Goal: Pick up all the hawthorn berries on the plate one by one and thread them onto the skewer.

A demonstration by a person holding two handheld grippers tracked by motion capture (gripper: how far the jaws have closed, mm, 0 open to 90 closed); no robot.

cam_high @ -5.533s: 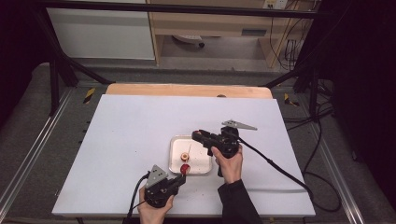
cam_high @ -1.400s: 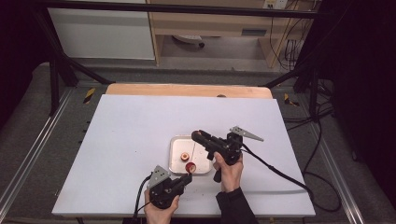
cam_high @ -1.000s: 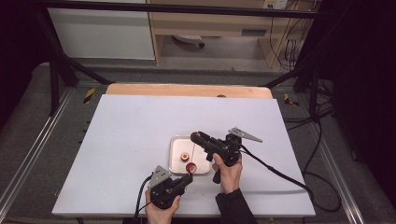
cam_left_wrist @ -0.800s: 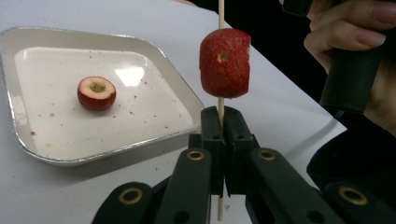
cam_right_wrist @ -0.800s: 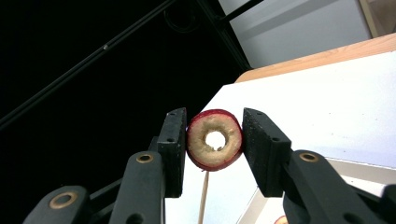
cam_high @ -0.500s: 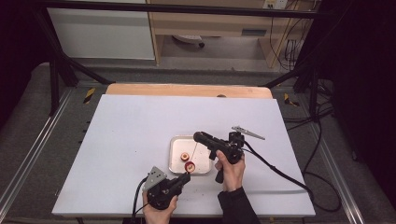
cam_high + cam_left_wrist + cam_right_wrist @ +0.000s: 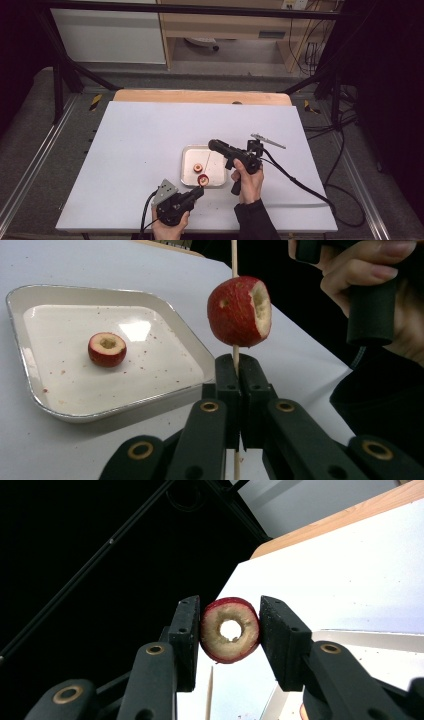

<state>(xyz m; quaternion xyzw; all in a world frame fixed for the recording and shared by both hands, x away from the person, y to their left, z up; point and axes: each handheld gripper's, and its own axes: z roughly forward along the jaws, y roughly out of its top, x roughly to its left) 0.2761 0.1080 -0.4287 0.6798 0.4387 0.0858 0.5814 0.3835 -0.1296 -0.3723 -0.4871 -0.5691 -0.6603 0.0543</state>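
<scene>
A: While the left gripper (image 7: 235, 390) clamps the skewer (image 7: 234, 257) upright with one cored fruit (image 7: 240, 311) threaded on, the right gripper (image 7: 230, 632) has lifted from the tray (image 7: 187, 152), clamped on a fruit ring (image 7: 230, 629).

B: So threading comes next?

A: Likely. The skewer tip sits just below the ring; another piece (image 7: 107, 348) waits in the tray.

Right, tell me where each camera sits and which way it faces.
High view: above the person's side, looking forward and down on the table; both forearms enter below.
Left gripper view: rides the left gripper, shut on the skewer bearing a cored fruit; tray behind, the other hand at upper right.
Right gripper view: rides the right gripper, clamping a fruit ring.
All three views show the skewer.
</scene>
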